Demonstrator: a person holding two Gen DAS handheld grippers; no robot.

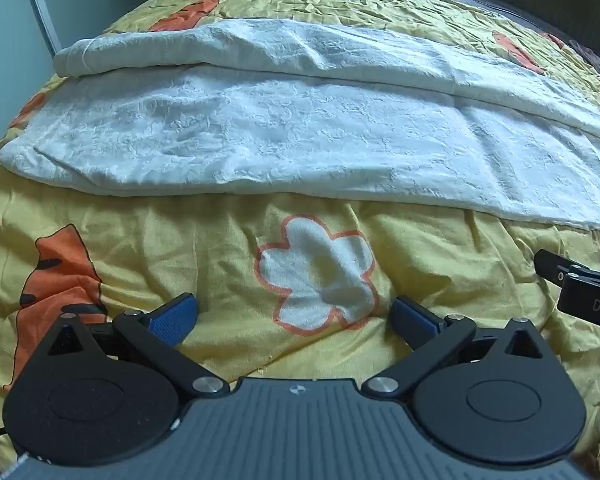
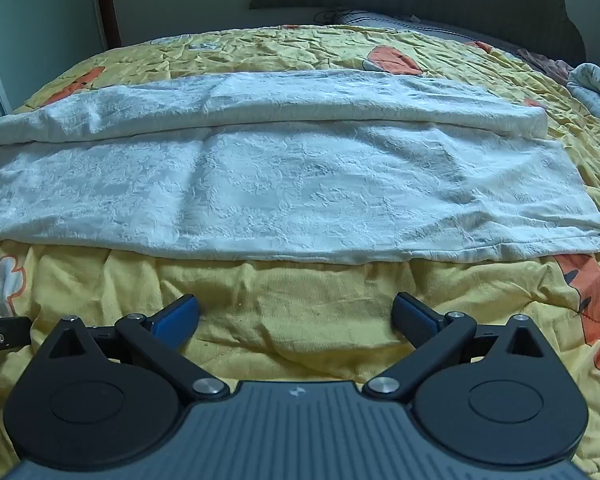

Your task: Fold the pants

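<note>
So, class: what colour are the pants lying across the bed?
White, with a crinkled texture; the pants show best in the right wrist view.

A bed under a crumpled yellow quilt [image 2: 300, 320] with orange prints carries white textured pants [image 2: 284, 192], stretched crosswise just ahead of the gripper tips, far leg folded onto the near.

Your left gripper [image 1: 294, 318] and right gripper [image 2: 296, 318] both tilt downward with jaws spread wide, nothing between the blue pads, side by side.
</note>
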